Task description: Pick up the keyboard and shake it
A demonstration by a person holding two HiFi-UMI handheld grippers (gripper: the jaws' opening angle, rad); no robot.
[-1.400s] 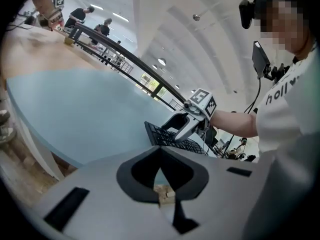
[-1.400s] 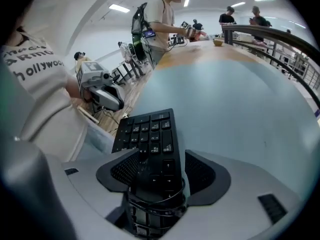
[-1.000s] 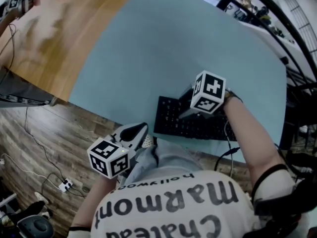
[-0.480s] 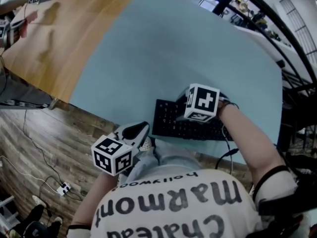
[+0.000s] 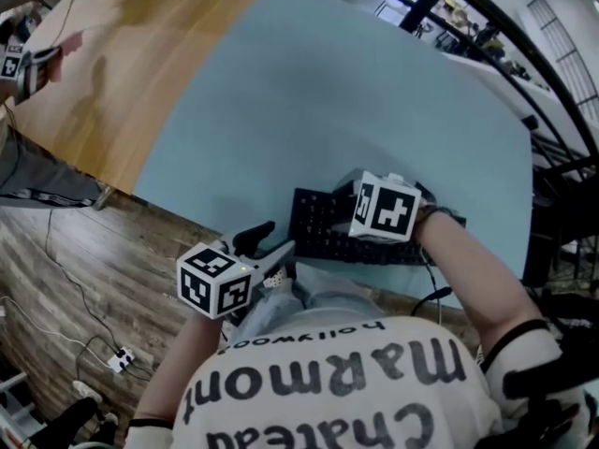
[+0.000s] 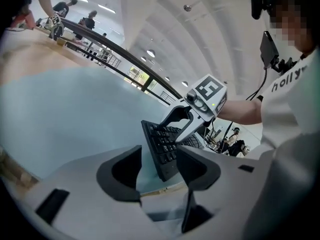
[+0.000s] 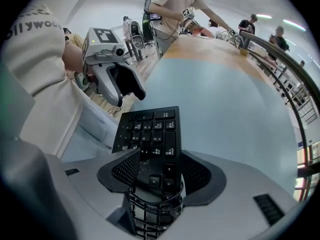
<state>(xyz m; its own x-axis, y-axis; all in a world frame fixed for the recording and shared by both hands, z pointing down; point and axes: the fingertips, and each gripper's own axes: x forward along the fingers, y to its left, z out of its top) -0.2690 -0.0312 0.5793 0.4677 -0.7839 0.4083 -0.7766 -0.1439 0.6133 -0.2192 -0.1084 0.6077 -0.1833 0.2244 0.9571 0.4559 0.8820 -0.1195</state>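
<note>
A black keyboard (image 5: 328, 230) lies near the front edge of the blue table top (image 5: 309, 110). My right gripper (image 5: 363, 215) is on the keyboard's right end. In the right gripper view the number-pad end of the keyboard (image 7: 150, 131) sits between the jaws of the right gripper (image 7: 155, 166), with both pads against its long edges. My left gripper (image 5: 269, 249) hovers just off the keyboard's left end, and its jaws are opening. In the left gripper view nothing is between the jaws of the left gripper (image 6: 159, 168); the keyboard (image 6: 161, 146) lies just ahead. Whether the keyboard is off the table I cannot tell.
The table's left part is bare wood (image 5: 122, 64). At its far left another person's hand (image 5: 23, 64) holds a gripper. A black cable (image 5: 432, 293) hangs from the keyboard over the table edge. A dark railing (image 5: 524, 73) runs behind the table. Cables and a power strip (image 5: 120, 358) lie on the floor.
My left gripper's jaws have gone from shut to open, and it has edged toward the keyboard's left end. My right gripper has settled slightly left on the keyboard.
</note>
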